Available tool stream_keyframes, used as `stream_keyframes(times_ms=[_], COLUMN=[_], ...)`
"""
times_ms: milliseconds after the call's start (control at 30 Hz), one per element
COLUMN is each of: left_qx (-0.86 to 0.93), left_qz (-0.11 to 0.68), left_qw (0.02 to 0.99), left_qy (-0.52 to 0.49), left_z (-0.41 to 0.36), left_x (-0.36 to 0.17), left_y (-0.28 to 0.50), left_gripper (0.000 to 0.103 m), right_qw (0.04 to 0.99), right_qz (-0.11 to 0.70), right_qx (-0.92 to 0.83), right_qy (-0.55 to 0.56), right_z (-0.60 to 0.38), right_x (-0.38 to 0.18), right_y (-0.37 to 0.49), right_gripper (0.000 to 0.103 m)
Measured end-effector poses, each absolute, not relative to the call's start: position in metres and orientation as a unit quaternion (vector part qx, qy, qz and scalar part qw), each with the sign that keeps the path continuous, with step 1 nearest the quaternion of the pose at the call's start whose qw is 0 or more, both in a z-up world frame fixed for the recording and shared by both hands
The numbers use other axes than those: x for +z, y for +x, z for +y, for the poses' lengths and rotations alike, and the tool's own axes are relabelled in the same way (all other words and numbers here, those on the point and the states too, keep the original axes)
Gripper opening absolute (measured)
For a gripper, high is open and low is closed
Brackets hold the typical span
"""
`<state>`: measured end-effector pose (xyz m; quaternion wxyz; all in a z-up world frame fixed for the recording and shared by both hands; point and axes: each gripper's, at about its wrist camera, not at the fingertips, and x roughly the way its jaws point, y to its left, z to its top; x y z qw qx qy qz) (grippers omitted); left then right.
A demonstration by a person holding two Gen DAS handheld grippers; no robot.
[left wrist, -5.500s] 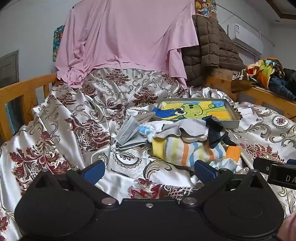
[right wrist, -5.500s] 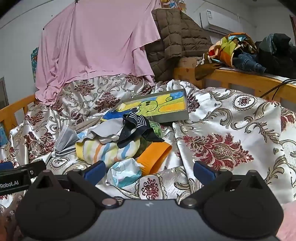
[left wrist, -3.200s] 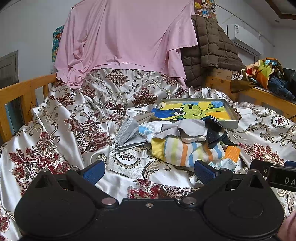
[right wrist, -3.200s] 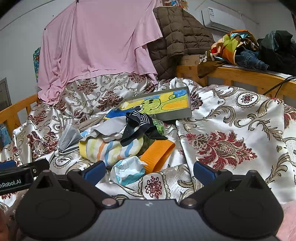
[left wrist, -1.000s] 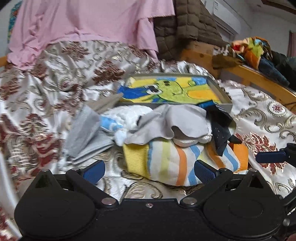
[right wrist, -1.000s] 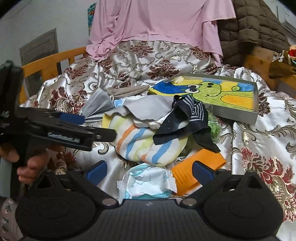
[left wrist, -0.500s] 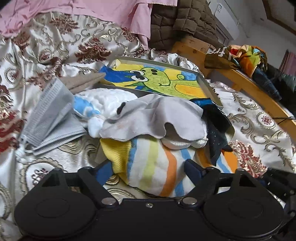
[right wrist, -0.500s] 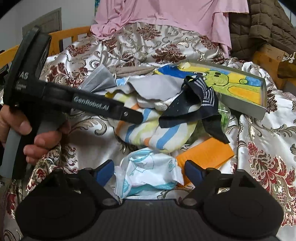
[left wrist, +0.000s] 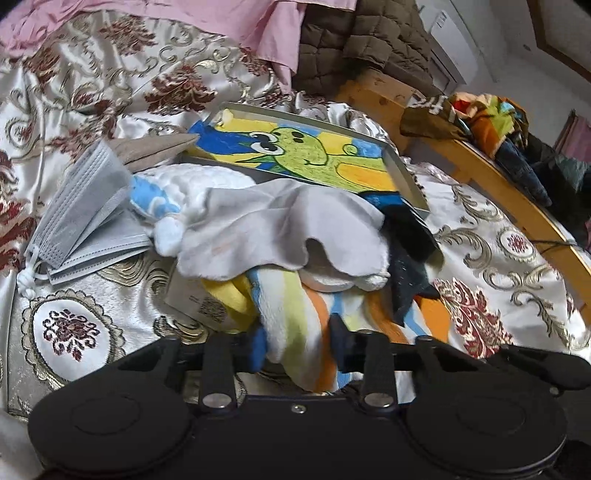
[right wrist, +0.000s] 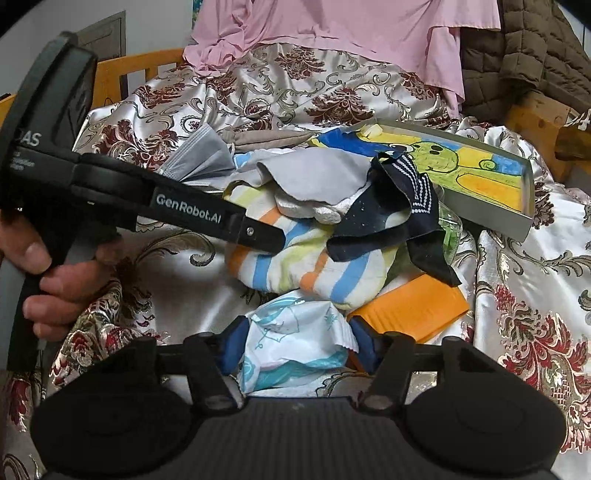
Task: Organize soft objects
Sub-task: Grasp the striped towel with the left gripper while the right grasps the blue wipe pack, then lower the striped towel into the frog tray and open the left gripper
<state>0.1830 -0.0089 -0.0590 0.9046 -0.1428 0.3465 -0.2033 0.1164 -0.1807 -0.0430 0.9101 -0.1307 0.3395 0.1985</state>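
A heap of soft things lies mid-bed on the patterned satin cover (left wrist: pixel 480 229). The left gripper (left wrist: pixel 297 341) has its jaws closing, narrow, with a fold of the striped towel (left wrist: pixel 295 314) bunched between the blue pads; the pads (left wrist: pixel 257 345) appear to press into the cloth on both sides. The right gripper (right wrist: pixel 297 343) is also closing, at middling width, around the white-and-blue packet (right wrist: pixel 295 339), which sits at the near edge of the heap; both pads touch its sides. In the right view the left gripper's body (right wrist: pixel 177 210) reaches in from the left, held by a hand (right wrist: pixel 44 266), its tip against the towel (right wrist: pixel 314 266). On the towel lies a grey cloth (left wrist: pixel 266 229), with a white fluffy item (left wrist: pixel 184 192) tucked beside it toward the left. A navy cloth (right wrist: pixel 391 218) with a white-striped edge drapes over the towel's right side. An orange pouch (right wrist: pixel 410 306) lies just right of the packet, partly under the towel. Grey face masks (left wrist: pixel 81 221) rest on the cover left of the heap. Behind the heap, a shallow box (left wrist: pixel 310 155) with a green cartoon picture sits tilted on the cover. A pink garment (right wrist: pixel 351 29) and a brown quilted jacket (left wrist: pixel 362 40) hang at the far edge of the bed.
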Motion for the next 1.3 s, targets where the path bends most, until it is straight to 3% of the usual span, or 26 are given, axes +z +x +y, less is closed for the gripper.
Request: stream_keyframes(times_ms=[300,667,1067,1300], left_qx=[-0.2,-0.145,-0.132,-0.126], left_qz=[0.35,0.329,0.266,0.237], left_qw=[0.909,0.933,0.954,0.963], left_qy=[-0.109,-0.026,0.04,0.028], left_z=[-0.019,-0.001,-0.004,-0.004], left_x=[-0.05,-0.004,0.076,0.116], left_y=[0.167,0.13,0.107,0.109], left_gripper=[0.018,0.016,0.016,0.016], right_qw=[0.912,0.92,0.952,0.966], right_qz=[0.333,0.311,0.209,0.164], right_qx=[0.195,0.183,0.165,0.156], right_qy=[-0.139,-0.155,-0.149,-0.126], right_z=[-0.18,-0.178,-0.186,-0.198], right_x=[-0.042,-0.037,-0.009,0.008], right_y=[0.112,0.103,0.076,0.073], right_gripper=[0.049,0.047,0.047,0.047])
